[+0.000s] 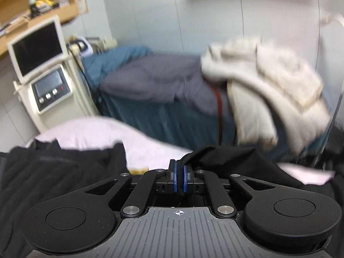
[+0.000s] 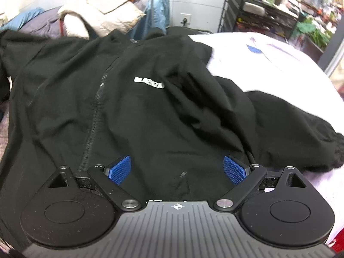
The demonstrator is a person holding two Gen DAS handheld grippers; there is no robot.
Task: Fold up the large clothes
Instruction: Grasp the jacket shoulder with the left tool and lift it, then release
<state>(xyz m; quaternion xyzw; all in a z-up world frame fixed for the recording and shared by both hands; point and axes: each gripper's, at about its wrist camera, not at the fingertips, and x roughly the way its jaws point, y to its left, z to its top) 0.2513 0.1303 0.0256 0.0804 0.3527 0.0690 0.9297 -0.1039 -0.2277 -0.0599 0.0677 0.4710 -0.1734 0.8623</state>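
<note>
Black jacket (image 2: 133,99) edge pinched in left tool (image 1: 180,179) (right tool (image 2: 177,169) above)

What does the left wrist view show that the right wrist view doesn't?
Left only: the left gripper shut on a fold of black cloth, and a machine with a screen. Right only: the open right gripper, the jacket's white lettering, a metal rack. Both: the black jacket, the cream coat.

Left gripper (image 1: 180,177), right gripper (image 2: 177,168): black linkage arms, blue ribbed pads, silver screws, grey ridged base, crosshair mark.
</note>
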